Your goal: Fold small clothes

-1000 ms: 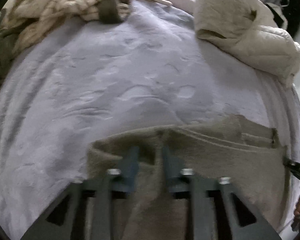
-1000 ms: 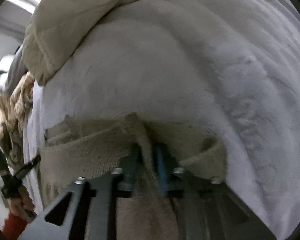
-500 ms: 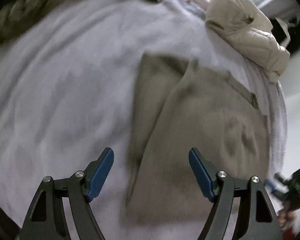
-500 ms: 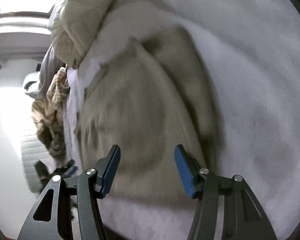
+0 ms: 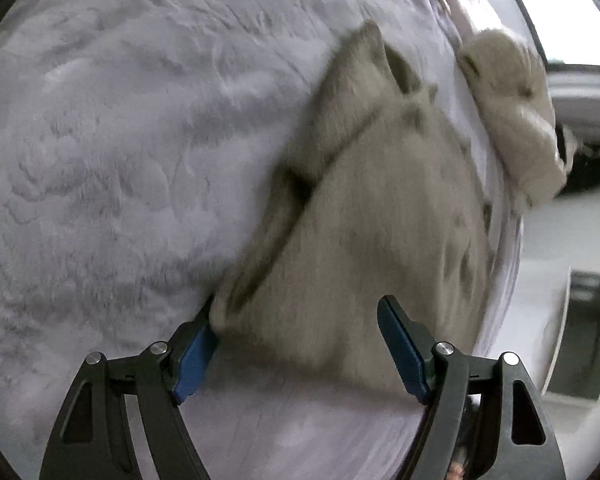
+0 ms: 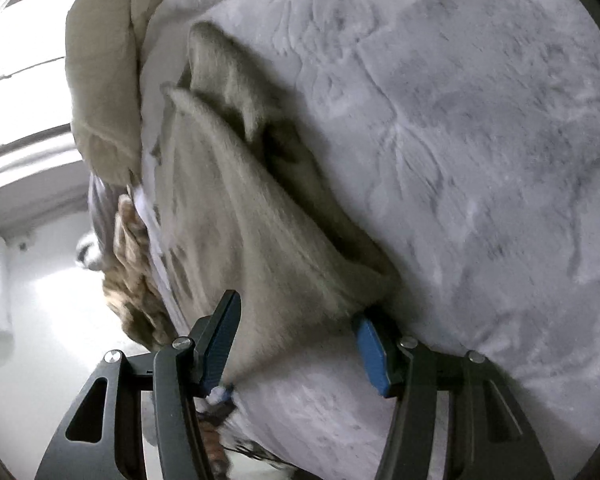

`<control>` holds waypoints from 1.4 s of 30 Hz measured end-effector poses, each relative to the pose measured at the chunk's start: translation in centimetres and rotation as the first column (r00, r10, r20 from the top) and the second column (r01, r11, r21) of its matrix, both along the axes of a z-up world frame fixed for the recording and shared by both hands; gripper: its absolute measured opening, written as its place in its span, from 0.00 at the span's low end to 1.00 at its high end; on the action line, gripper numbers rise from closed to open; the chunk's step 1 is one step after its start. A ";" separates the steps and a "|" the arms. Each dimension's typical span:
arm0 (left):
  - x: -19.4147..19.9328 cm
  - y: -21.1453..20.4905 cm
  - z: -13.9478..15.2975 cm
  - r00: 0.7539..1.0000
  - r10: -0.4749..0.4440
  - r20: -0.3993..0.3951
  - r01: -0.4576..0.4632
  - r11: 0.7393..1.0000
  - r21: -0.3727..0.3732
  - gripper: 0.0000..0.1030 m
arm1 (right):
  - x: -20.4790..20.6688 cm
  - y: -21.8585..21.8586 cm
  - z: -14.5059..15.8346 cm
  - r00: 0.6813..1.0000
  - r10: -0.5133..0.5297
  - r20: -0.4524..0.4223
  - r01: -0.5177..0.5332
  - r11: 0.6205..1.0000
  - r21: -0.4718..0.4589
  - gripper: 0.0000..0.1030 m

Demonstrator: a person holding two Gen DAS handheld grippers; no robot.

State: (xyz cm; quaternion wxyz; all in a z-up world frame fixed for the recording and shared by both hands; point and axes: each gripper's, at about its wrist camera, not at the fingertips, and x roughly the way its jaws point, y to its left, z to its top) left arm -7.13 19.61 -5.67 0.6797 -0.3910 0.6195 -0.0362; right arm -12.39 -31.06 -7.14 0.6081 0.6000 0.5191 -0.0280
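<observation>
Beige knit garment (image 5: pixel 364 232), soft and fuzzy, lies on the pale grey plush blanket (image 5: pixel 120 140) covering the bed, running from 6 toward 12 o'clock in the left wrist view, one sleeve or flap doubled over along its 9 o'clock edge. Left gripper (image 5: pixel 298 344) is spread wide, released, nothing held; its near hem corner touches the blue pad at 8 o'clock. Right gripper (image 6: pixel 296 344) also released, jaws wide apart, straddling the garment's lower hem; same garment (image 6: pixel 236 220) there runs toward 11 o'clock, ridge of loose cloth along its 3 o'clock side. Cream quilted puffer jacket (image 5: pixel 516 120) sits at 2 o'clock near the bed edge, just beside the garment's far end. Tan cable-knit pile (image 6: pixel 132 264) at 9 o'clock in the right view, apart from the work.

Likely step: regrasp the near hem corners for the next fold. To do it well: close each gripper on a single corner, both layers together, not the blanket pile underneath. Lift evenly, keep the hem taut between the two, carry toward 12 o'clock, line up edges before letting go. Flatten the bunched ridge first, else the fold goes lumpy. Views are motion-blurred, so exact layer count unclear.
</observation>
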 end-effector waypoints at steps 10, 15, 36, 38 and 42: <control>-0.7 -1.0 3.1 0.986 -0.127 0.108 0.110 0.983 0.146 0.15 | 1.8 0.0 4.5 0.979 0.205 0.009 -0.200 0.960 -0.196 0.08; -0.6 -1.0 1.6 0.983 -0.162 0.085 0.143 0.971 0.194 0.16 | 2.4 0.3 1.3 0.964 0.255 -0.071 -0.265 0.940 -0.214 0.08; -4.2 -1.5 5.5 0.969 -0.245 -0.043 0.240 0.876 0.419 0.65 | 0.3 -0.7 7.6 0.941 0.299 -0.160 -0.339 0.834 -0.436 0.32; -4.3 -2.0 5.7 0.963 -0.263 -0.053 0.260 0.867 0.425 0.65 | 1.4 -0.5 7.4 0.930 0.323 -0.175 -0.367 0.808 -0.461 0.53; -4.3 -3.2 6.5 0.956 -0.288 -0.049 0.280 0.858 0.430 0.65 | 2.9 -0.5 6.3 0.902 0.376 -0.211 -0.431 0.771 -0.469 0.17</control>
